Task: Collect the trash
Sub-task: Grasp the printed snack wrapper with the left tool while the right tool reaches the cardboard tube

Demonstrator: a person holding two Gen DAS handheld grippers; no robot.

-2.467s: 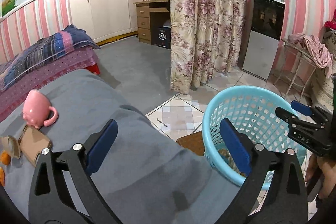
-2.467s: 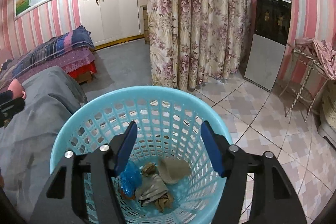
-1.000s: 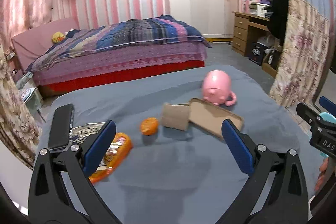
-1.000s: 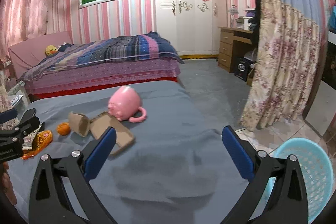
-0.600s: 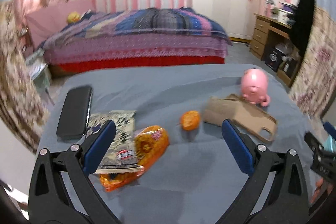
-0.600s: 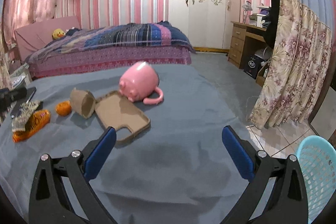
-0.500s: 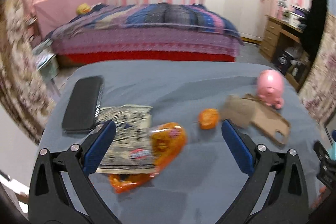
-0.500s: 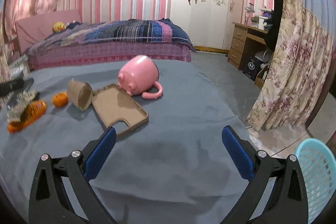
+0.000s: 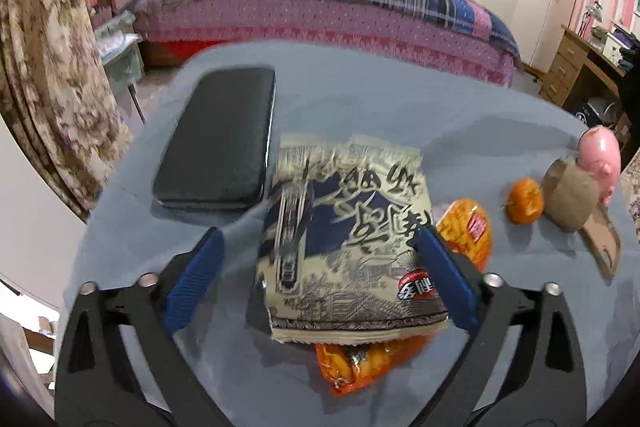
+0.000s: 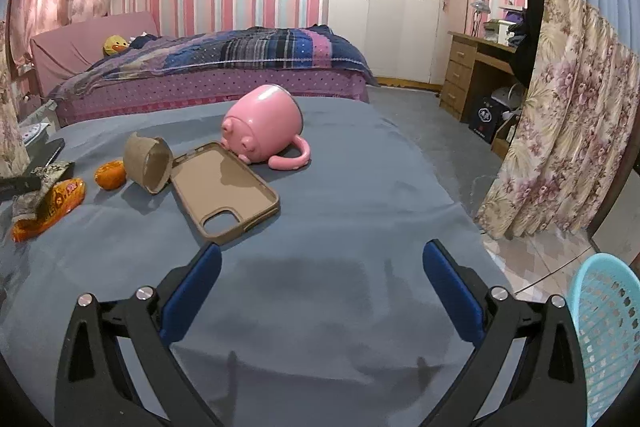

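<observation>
Closing left gripper (image 9: 316, 259) straddles printed wrapper (image 9: 352, 239), seemingly untouched.

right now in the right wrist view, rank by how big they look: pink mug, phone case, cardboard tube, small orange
1. phone case
2. pink mug, close to the case; it lies farther back, so this order is unsure
3. cardboard tube
4. small orange

Even indoor light, motion-blurred fisheye edges
</observation>
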